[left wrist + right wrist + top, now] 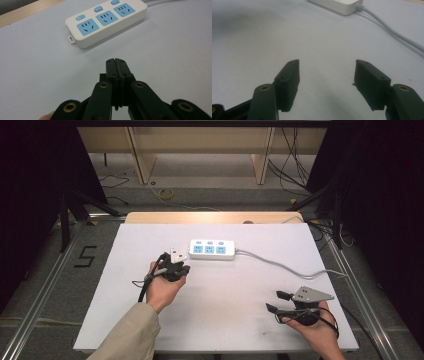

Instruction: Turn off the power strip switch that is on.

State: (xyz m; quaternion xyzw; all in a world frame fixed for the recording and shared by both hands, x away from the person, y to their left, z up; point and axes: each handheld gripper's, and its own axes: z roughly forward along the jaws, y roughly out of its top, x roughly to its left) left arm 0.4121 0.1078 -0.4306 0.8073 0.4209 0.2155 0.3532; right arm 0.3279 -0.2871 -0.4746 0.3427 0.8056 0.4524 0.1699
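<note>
A lab-style recording bay is being shown: a white-topped table [150, 320] is being framed by black curtains [30, 195], aluminium rails [45, 285], loose floor cables [295, 165] and a taped floor number [86, 256].

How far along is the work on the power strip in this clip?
Barely begun. The power strip lies untouched on the table, nothing plugged into its three sockets. In hand: the left gripper, jaws shut and empty, points at the strip from close by. The right gripper waits open, apart. Any contact with the strip is left.
</note>
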